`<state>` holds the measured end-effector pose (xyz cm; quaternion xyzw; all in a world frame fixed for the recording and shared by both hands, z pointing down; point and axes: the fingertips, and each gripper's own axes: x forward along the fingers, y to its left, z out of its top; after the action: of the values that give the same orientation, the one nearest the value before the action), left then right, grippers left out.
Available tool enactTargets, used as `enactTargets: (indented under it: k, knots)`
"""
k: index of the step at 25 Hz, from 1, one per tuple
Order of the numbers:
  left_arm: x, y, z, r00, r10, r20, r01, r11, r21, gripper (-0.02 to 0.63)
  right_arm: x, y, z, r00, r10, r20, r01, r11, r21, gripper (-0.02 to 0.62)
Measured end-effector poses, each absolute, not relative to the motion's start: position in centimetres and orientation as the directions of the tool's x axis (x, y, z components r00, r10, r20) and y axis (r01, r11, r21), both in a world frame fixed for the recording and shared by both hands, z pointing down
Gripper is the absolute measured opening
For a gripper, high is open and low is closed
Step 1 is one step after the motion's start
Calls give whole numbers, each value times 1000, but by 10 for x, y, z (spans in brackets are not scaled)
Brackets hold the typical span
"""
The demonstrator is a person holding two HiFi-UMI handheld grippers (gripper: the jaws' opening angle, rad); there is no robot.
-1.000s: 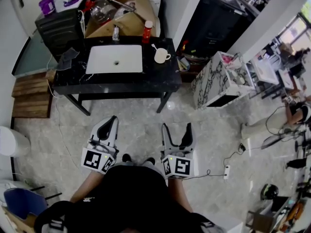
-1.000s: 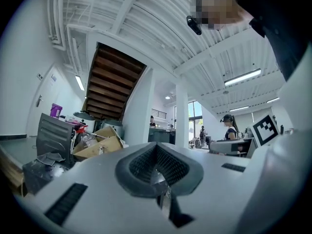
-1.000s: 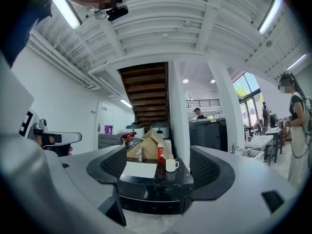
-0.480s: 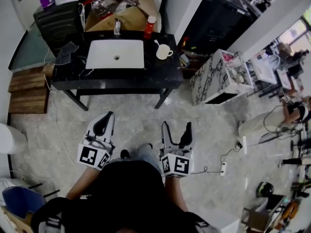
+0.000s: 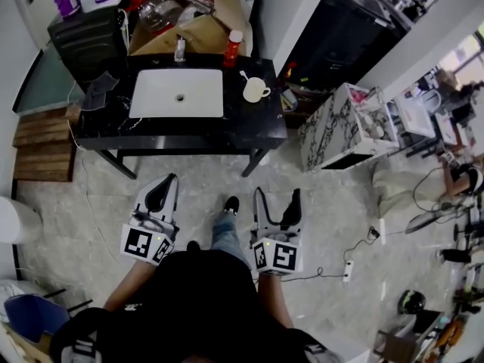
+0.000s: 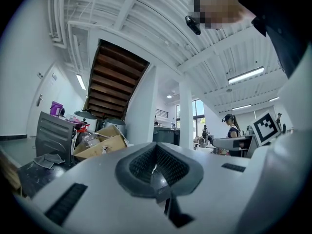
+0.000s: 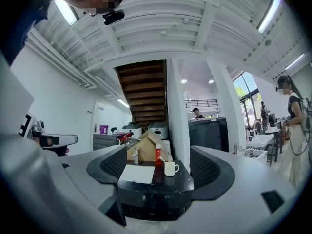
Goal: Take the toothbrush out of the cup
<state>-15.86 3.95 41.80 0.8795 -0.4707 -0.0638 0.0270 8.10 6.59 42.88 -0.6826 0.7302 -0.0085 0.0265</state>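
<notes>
A white cup [image 5: 255, 90] stands at the right end of a black table [image 5: 249, 127], with a toothbrush [image 5: 243, 75] sticking out of it. Both grippers hang low in front of the person, far short of the table. My left gripper [image 5: 163, 187] has its jaws pressed together with nothing between them, and its own view shows the shut gripper [image 6: 156, 168] filling the lower frame. My right gripper [image 5: 277, 200] stands open and empty. In the right gripper view, the cup [image 7: 170, 168] and toothbrush [image 7: 160, 159] show far off between the spread jaws of that gripper [image 7: 162, 173].
A white sink [image 5: 178, 93] is set in the table, with a red bottle [image 5: 231, 48], a soap pump [image 5: 180, 49] and a cardboard box [image 5: 189, 13] behind it. Wooden steps [image 5: 45, 146] lie left, a marble cabinet [image 5: 340, 127] right. Cables and a power strip [image 5: 348, 271] lie on the floor.
The person has stepped toward the table; a foot now shows ahead between the grippers. Both grippers keep their pose, the left shut, the right open.
</notes>
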Motion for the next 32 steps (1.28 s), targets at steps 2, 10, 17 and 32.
enactTargets:
  k: [2,10,17,32]
  knots:
    - [-152,24,418,542,-836,-90,-829,-549,109,3,88,47,428,-75,-997,-31,-996,76,-47,402]
    - [-108,-58,408,520,-848,-102,-843,-529,102,4,127,-39,418,-114,-992,-48,-992,116,-49,402]
    - [-64,-124,395,472,-876,-101,-872,-480,93,3,161,-118,412,-200,-979,-41,-978,202,-56,402]
    - [-26,-192,398,363,-930,-51,-924,-367,104,3,197,-213,420,-324,-946,-1,-943,324,-74,400]
